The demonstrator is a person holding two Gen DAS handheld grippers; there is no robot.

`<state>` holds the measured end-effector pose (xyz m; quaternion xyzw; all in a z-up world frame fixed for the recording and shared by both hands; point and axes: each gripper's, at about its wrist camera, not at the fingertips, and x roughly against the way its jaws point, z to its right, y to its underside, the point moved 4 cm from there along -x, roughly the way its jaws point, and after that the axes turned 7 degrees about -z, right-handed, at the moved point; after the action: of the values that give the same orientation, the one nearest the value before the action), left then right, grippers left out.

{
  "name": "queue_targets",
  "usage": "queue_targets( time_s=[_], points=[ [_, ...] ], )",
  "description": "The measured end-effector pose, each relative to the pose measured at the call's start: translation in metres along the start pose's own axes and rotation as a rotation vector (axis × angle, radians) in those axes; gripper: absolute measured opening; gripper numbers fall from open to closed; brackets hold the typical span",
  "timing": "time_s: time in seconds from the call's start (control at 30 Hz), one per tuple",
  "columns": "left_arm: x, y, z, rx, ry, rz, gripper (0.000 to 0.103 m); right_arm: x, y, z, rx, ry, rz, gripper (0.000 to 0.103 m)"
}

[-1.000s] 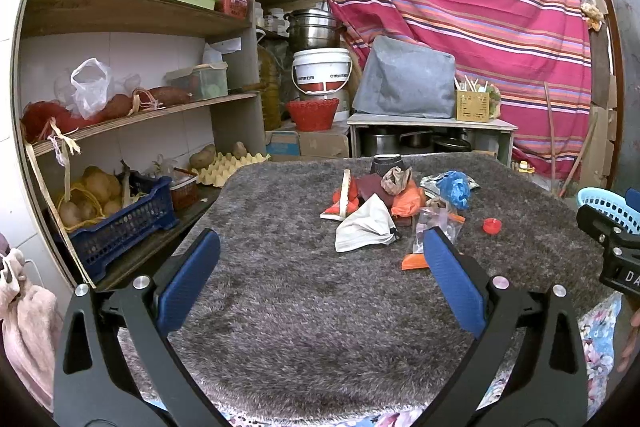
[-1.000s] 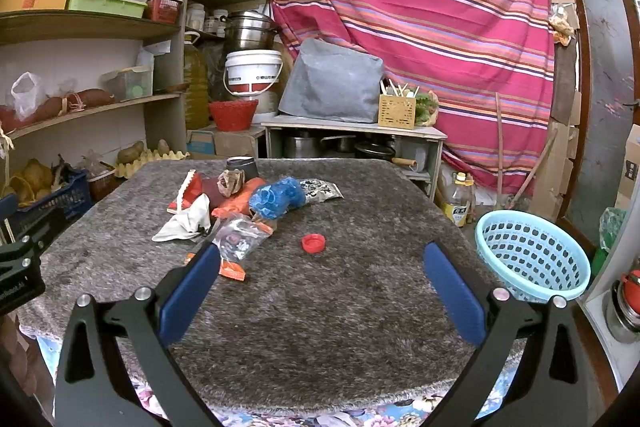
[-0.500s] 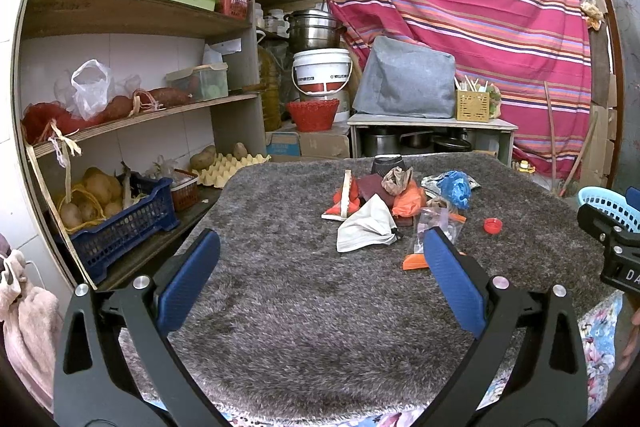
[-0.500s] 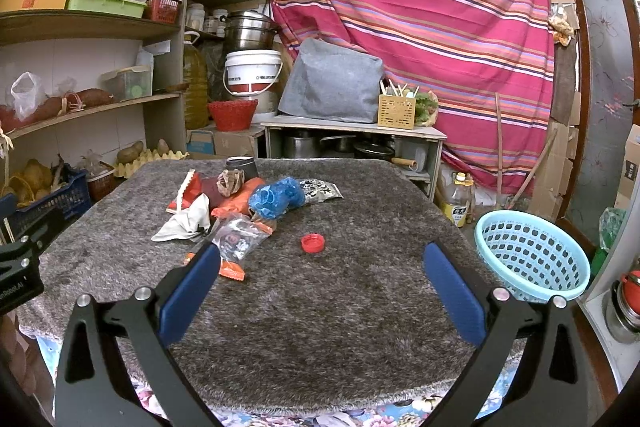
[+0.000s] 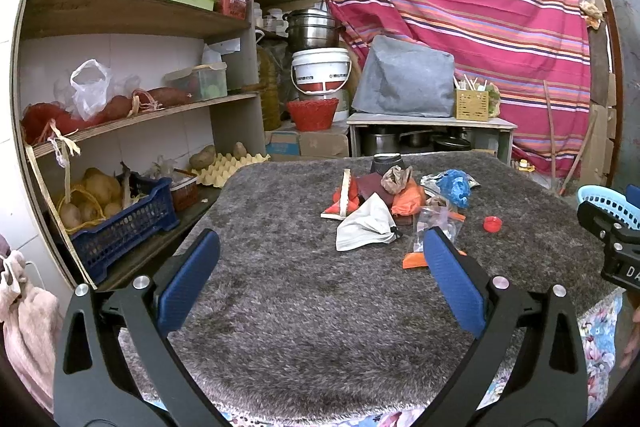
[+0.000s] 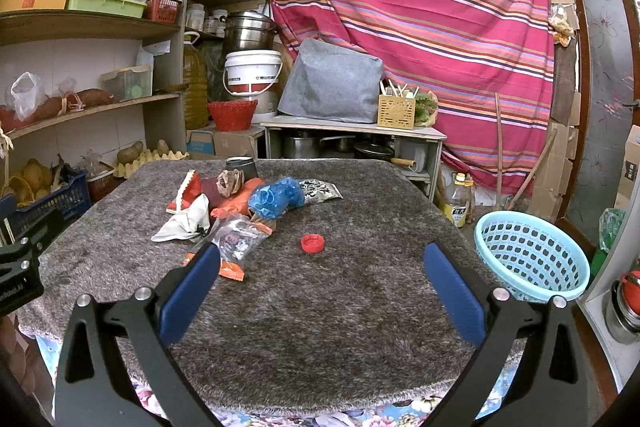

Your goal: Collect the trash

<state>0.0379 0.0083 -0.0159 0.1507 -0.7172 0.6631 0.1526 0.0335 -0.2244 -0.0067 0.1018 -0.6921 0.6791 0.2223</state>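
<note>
Barely begun, by the look of it: trash pile [image 6: 240,203] heaped mid-tabletop [image 6: 320,327], red bottle cap [image 6: 312,243] lying apart beside it. Light-blue basket [image 6: 532,255] off the right edge, apparently empty. Left tool [image 5: 320,279] and right tool [image 6: 320,279] both spread wide, holding nothing, short of the pile. Everything left to collect.

Two fisheye views look forward along open tongs, from the near edge of the grey desk [image 5: 304,307]. Left view faces the shelves; right faces the blue basket [image 6: 532,255]. Both share the trash pile [image 6: 240,203].
</note>
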Motion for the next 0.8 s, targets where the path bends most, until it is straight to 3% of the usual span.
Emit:
queue_targets(
  time_s=[0.8],
  points=[
    [-0.0034, 0.0002, -0.0022, -0.002, -0.013, -0.013, 0.098, -0.0017, 0.0014, 0.0037, 0.002, 0.027, -0.011, 0.099]
  ],
)
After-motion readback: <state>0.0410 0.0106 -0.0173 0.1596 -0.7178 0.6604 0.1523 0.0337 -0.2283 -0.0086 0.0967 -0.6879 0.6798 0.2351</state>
